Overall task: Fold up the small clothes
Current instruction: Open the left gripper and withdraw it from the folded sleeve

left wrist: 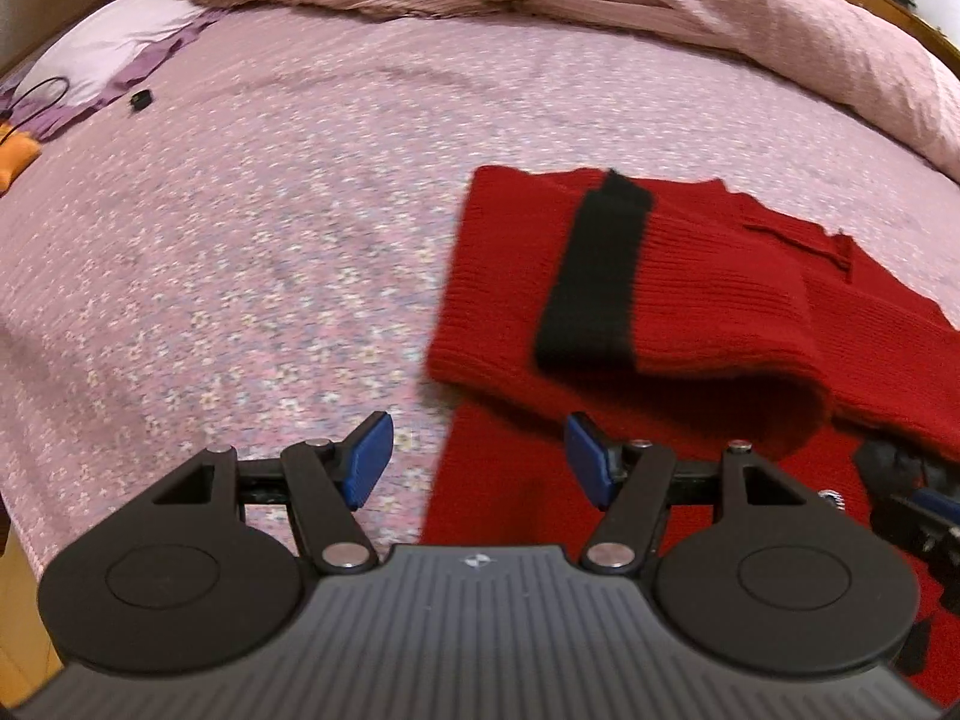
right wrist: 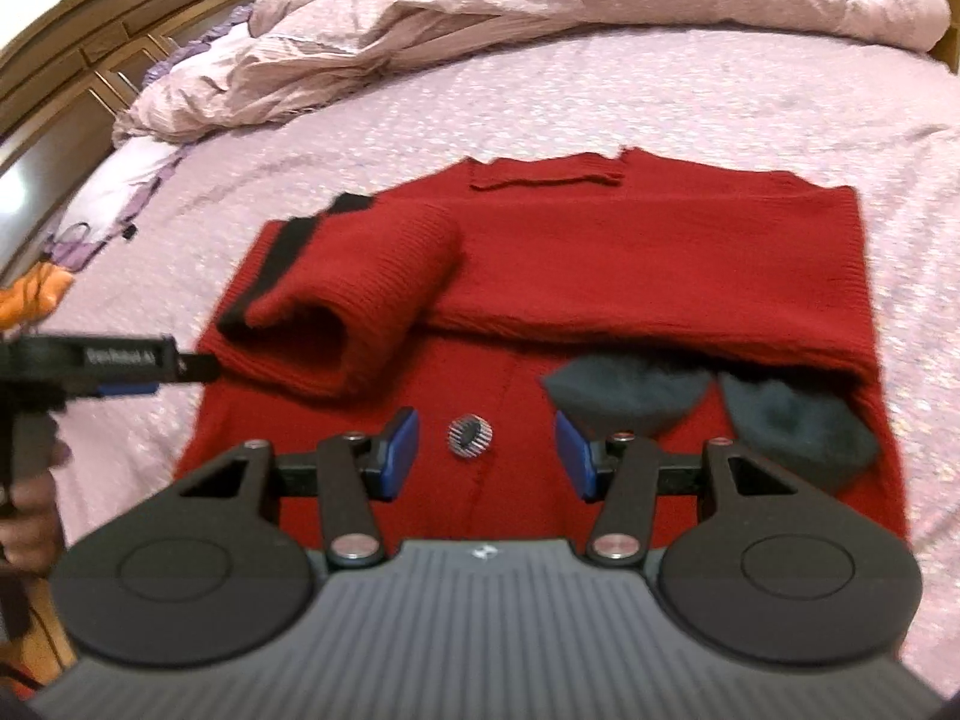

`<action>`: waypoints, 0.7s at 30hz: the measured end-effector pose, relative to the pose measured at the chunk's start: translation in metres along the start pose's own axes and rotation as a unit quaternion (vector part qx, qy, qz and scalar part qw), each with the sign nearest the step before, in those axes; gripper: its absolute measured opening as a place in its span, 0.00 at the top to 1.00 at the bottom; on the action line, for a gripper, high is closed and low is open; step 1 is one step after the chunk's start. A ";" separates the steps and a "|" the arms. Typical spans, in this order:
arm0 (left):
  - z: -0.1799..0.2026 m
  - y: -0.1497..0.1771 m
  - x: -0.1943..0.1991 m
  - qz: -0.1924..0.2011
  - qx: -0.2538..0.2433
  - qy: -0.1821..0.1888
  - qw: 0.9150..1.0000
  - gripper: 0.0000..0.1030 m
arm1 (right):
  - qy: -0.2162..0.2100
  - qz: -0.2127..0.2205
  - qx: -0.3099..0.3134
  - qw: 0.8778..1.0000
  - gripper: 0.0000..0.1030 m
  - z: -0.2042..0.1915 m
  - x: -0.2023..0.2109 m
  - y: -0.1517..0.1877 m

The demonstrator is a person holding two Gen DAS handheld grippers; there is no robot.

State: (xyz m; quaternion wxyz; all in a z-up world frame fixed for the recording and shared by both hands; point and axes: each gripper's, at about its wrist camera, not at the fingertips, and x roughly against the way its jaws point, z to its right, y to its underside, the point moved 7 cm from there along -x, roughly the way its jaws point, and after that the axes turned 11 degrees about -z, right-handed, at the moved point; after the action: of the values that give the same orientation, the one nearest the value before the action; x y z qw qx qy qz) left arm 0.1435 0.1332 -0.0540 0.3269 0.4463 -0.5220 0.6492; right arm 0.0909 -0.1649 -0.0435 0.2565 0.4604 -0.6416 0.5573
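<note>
A red knit sweater (right wrist: 600,252) lies flat on the bed, its upper half folded down over the lower part. One sleeve with a black cuff band (right wrist: 288,252) is folded across its left side; it also shows in the left wrist view (left wrist: 600,276). A round striped button (right wrist: 469,437) and two dark grey patches (right wrist: 624,390) show on the lower part. My left gripper (left wrist: 477,459) is open and empty over the sweater's left edge; it also appears in the right wrist view (right wrist: 198,367). My right gripper (right wrist: 486,455) is open and empty above the button.
The pink flowered bedspread (left wrist: 240,240) covers the bed. A crumpled pink duvet (right wrist: 540,18) lies along the far side. A small black object (left wrist: 141,101), a cable and an orange item (left wrist: 15,162) sit at the far left. A wooden headboard (right wrist: 90,42) stands left.
</note>
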 end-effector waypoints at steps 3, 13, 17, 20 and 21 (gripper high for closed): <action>-0.009 -0.001 -0.004 -0.002 0.010 -0.004 1.000 0.33 | -0.017 -0.005 -0.008 1.000 0.49 -0.009 -0.006 -0.010; -0.023 -0.001 -0.019 -0.013 0.027 -0.009 1.000 0.33 | -0.037 0.003 -0.028 0.999 0.34 -0.032 -0.019 -0.040; -0.025 -0.001 -0.024 -0.018 0.029 -0.006 0.999 0.33 | -0.038 -0.002 -0.019 0.999 0.34 -0.042 -0.028 -0.049; -0.027 -0.002 -0.028 -0.022 0.031 -0.006 0.999 0.33 | -0.043 -0.006 -0.017 0.999 0.34 -0.048 -0.037 -0.055; -0.027 -0.002 -0.029 -0.023 0.032 -0.006 0.999 0.33 | -0.043 -0.009 -0.016 0.999 0.34 -0.050 -0.041 -0.056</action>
State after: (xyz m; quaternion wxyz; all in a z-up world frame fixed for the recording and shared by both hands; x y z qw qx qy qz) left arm 0.1500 0.1614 -0.0815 0.3247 0.4723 -0.4922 0.6552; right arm 0.1491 -0.1025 -0.0386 0.2407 0.4859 -0.6567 0.5242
